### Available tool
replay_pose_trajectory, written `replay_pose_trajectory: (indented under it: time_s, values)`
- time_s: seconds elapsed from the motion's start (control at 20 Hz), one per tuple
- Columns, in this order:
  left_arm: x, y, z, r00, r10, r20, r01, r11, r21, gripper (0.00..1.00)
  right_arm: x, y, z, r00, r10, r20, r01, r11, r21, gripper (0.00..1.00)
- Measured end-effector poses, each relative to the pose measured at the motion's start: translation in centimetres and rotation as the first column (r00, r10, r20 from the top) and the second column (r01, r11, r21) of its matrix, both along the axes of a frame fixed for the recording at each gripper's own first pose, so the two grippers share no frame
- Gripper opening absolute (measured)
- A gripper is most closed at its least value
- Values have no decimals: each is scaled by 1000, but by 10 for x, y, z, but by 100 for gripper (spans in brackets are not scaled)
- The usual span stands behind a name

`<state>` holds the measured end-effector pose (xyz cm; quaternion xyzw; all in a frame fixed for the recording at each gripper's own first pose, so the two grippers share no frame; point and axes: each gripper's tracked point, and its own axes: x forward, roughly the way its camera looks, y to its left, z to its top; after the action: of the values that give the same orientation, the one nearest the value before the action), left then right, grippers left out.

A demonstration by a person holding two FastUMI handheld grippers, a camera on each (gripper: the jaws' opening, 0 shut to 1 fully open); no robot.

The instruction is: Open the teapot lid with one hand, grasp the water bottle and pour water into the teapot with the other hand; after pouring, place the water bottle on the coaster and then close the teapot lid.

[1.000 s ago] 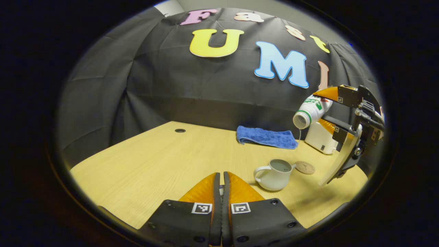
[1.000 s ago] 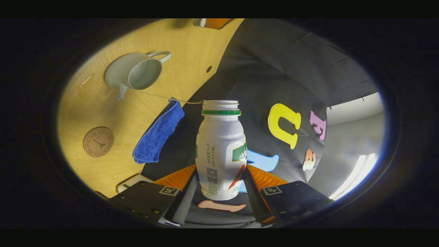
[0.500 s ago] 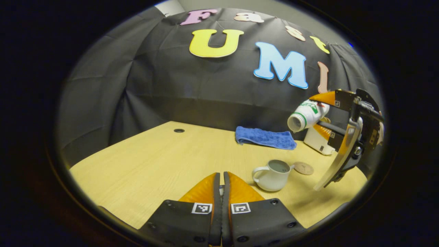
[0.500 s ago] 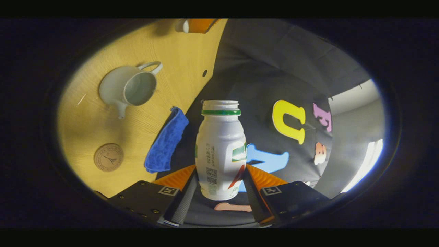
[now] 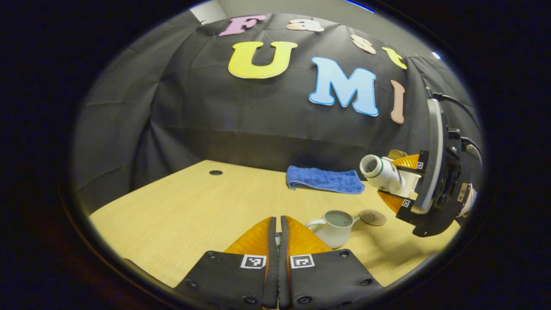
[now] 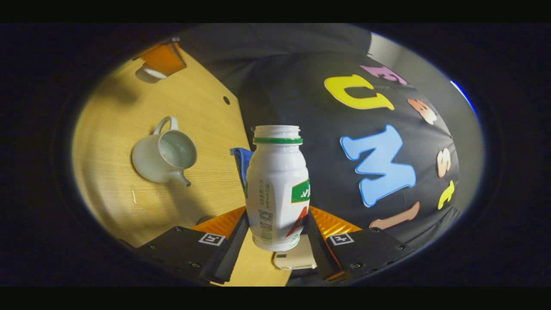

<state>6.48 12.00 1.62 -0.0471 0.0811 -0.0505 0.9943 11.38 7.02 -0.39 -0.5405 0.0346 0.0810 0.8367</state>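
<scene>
The white water bottle (image 6: pixel 277 189) with a green neck ring and no cap sits between the fingers of my right gripper (image 6: pixel 277 212), which is shut on its lower body. In the left gripper view the bottle (image 5: pixel 381 172) hangs tilted, mouth pointing left and slightly up, to the right of and above the open white teapot (image 5: pixel 335 221). The round cork coaster (image 5: pixel 372 216) lies just right of the teapot's spout. My left gripper (image 5: pixel 277 220) is shut on the small white teapot lid (image 6: pixel 148 73), held above the table in front of the teapot (image 6: pixel 163 156).
A folded blue towel (image 5: pixel 323 178) lies at the back of the wooden table (image 5: pixel 193 206). A white box (image 6: pixel 297 257) sits behind the bottle. A cable hole (image 5: pixel 215 172) is at the far left. A small water streak (image 6: pixel 133 196) marks the table by the teapot.
The water stream has stopped. My right gripper has rotated the bottle back from its downward pouring tilt and lowered it to the right of the teapot. My left gripper stays shut and nearly still.
</scene>
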Motion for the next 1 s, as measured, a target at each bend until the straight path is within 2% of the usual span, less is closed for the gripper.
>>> replay_pose_trajectory:
  time_s: [0.15, 0.2, 0.3, 0.35, 0.45, 0.8, 1.0]
  values:
    - [7, -15, 12, 999, -27, 23, 27, 999, 22, 10, -5, -16, -2, 997, -45, -56, 56, 976, 212, 72]
    - [9, -20, 17, 999, -35, 30, 34, 999, 28, 6, -6, -22, -3, 996, -58, -73, 75, 959, 272, 72]
    - [15, -31, 28, 997, -54, 48, 52, 998, 35, 6, -11, -37, -5, 991, -80, -106, 115, 922, 371, 73]
    - [18, -36, 32, 996, -62, 60, 60, 997, 40, 10, -14, -44, -7, 988, -87, -129, 134, 898, 419, 72]
    - [27, -45, 38, 994, -78, 80, 74, 996, 50, 10, -19, -54, -9, 981, -90, -173, 167, 844, 510, 73]
    - [53, -81, 37, 989, -115, 89, 108, 991, 80, 10, -43, -87, 0, 970, -89, -226, 223, 693, 685, 72]
    - [64, -104, 29, 988, -135, 81, 128, 988, 83, 10, -51, -107, 6, 968, -97, -233, 238, 654, 718, 72]
